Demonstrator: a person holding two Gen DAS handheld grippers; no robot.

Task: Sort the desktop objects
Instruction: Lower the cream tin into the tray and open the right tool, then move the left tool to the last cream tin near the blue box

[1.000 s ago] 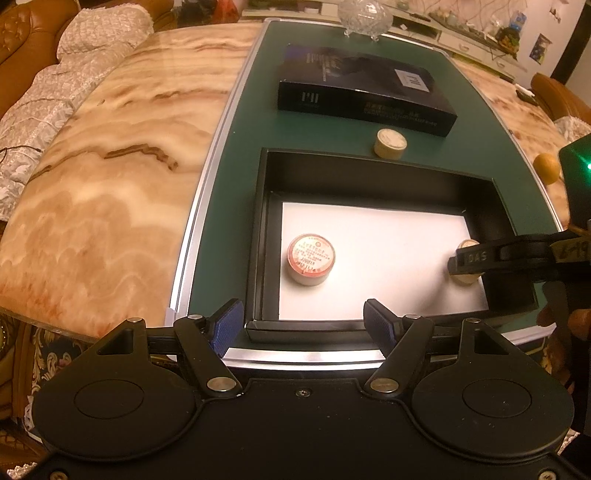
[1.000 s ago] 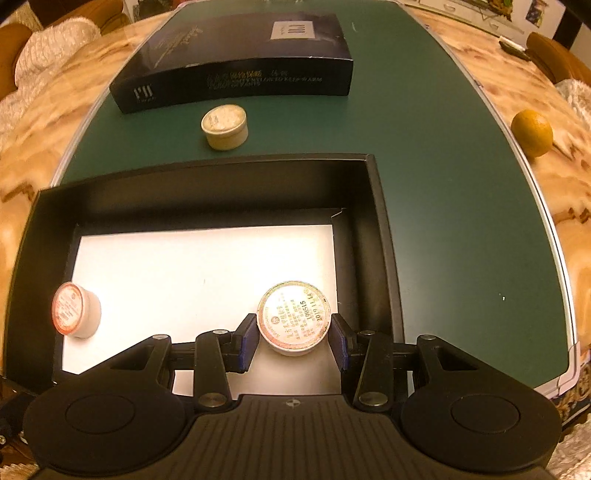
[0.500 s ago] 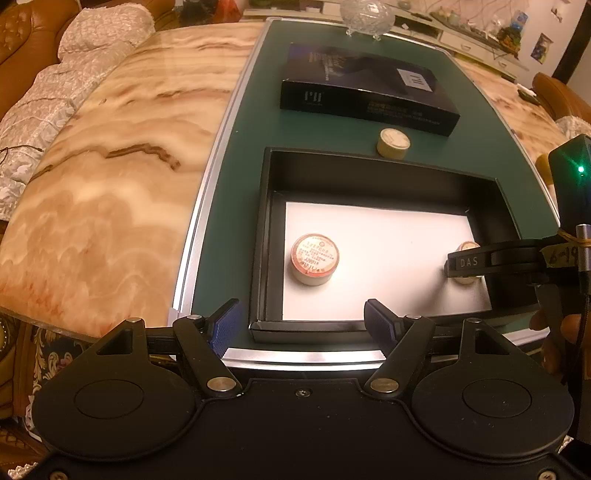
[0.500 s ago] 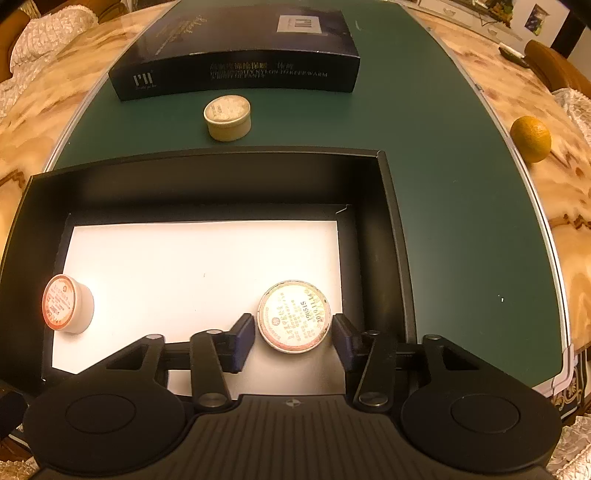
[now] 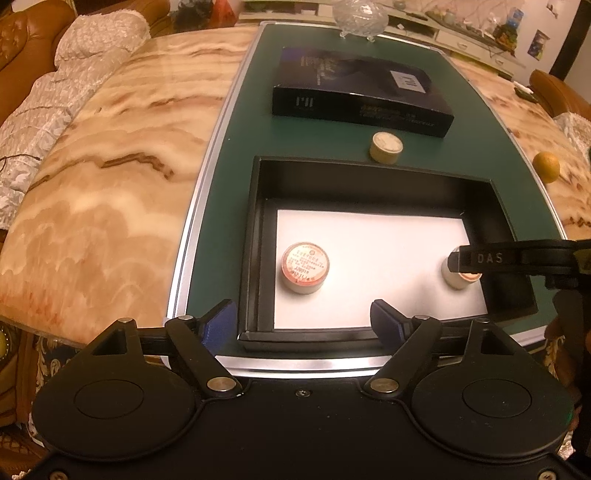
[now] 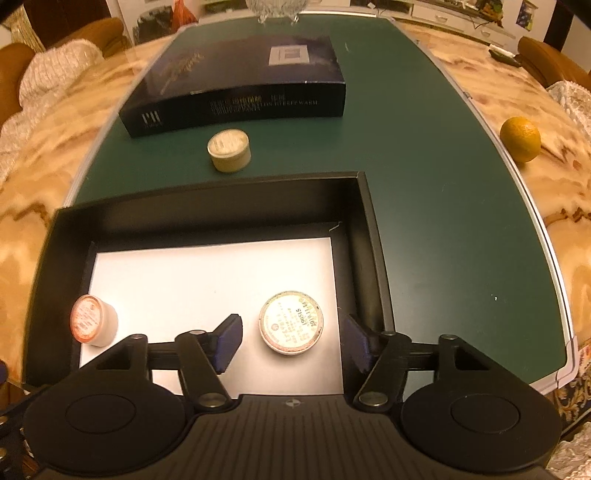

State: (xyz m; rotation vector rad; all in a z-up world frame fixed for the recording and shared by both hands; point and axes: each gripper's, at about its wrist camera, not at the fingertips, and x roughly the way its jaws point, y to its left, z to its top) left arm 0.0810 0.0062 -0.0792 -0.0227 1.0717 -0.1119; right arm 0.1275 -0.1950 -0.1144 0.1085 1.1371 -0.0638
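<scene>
In the left wrist view, the right gripper's finger (image 5: 509, 257) crosses the tub (image 5: 458, 275) ahead-right of the jaws, hiding its lid. The glass bowl (image 6: 277, 9), far ahead of the right jaws, is cropped at the top. Small print on the box (image 6: 236, 99) stays blurred.

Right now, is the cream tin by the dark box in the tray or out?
Out. The cream tin sits on the green mat, beyond the tray's far wall.

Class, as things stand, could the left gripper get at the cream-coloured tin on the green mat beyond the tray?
Probably yes. The left gripper is open and empty, and the cream tin stands alone between the black tray and the dark box; reaching over the tray looks unobstructed.
</scene>
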